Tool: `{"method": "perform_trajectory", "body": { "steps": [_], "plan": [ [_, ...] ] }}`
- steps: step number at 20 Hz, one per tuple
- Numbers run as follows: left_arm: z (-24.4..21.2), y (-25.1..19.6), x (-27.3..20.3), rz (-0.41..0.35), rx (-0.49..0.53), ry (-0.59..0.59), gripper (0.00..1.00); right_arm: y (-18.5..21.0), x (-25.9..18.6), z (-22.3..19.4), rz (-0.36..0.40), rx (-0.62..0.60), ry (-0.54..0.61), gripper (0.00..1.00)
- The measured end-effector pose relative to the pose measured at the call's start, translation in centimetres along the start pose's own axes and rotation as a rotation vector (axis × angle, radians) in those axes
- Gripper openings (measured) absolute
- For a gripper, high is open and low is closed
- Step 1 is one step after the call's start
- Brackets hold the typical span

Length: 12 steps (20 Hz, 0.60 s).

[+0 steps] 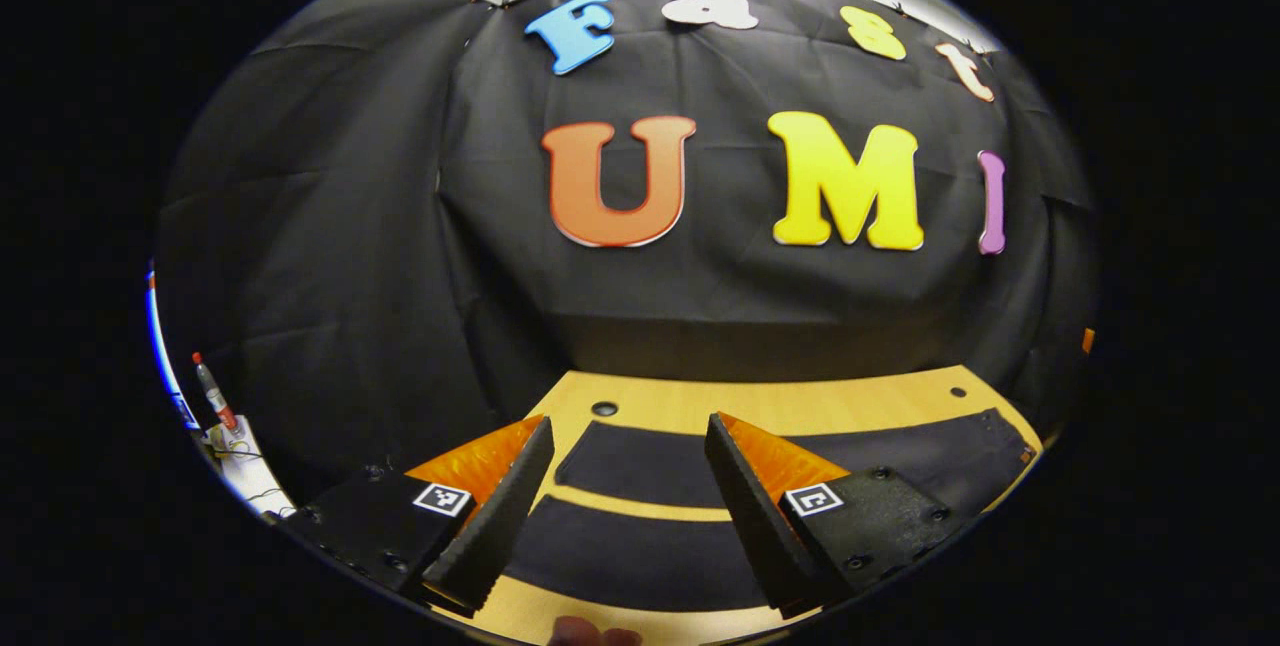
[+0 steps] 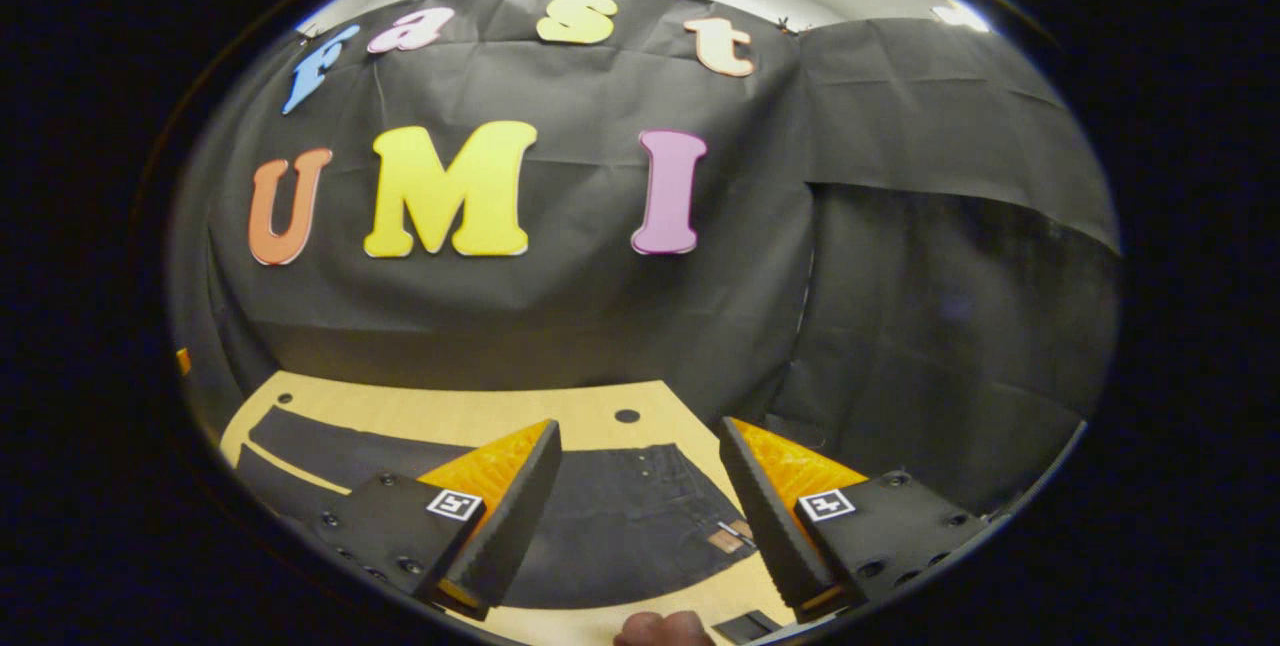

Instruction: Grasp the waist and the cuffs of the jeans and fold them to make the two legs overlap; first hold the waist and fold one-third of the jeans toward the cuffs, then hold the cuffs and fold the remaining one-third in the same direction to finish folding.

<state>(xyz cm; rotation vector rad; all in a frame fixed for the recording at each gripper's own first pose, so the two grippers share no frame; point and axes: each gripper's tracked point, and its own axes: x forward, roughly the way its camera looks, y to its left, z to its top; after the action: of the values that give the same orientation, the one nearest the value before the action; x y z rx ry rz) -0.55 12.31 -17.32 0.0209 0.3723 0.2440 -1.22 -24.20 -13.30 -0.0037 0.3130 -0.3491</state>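
Dark jeans lie flat and spread out on a light wooden table (image 1: 760, 404). In the left gripper view the two legs (image 1: 640, 516) run side by side with a strip of table between them, the cuffs toward the left. My left gripper (image 1: 630, 516) hovers open above the legs, nothing between its fingers. In the right gripper view the waist end (image 2: 640, 516) of the jeans, with a small brown patch (image 2: 722, 539), lies below my right gripper (image 2: 640, 516), which is open and holds nothing. The legs (image 2: 330, 456) stretch away to the left.
The black cloth wall (image 1: 700, 306) rises right behind the table's far edge. Round holes (image 1: 604, 408) mark the tabletop. A red-capped marker (image 1: 213, 391) and white items sit off the table at the far left. A fingertip (image 2: 660, 629) shows at the bottom edge.
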Motion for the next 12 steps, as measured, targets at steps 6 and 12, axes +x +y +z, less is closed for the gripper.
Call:
{"method": "perform_trajectory", "body": {
  "steps": [6,12],
  "plan": [
    [-6.0,4.2,-0.5,0.064,-0.116,0.152,0.98,-3.5,1.0,-4.1,-0.015,0.11,0.118,0.99],
    [-13.8,4.8,-1.2,0.105,-0.482,0.37,0.98,-5.6,2.6,-10.1,-0.023,0.328,0.299,1.0]
  ]
}}
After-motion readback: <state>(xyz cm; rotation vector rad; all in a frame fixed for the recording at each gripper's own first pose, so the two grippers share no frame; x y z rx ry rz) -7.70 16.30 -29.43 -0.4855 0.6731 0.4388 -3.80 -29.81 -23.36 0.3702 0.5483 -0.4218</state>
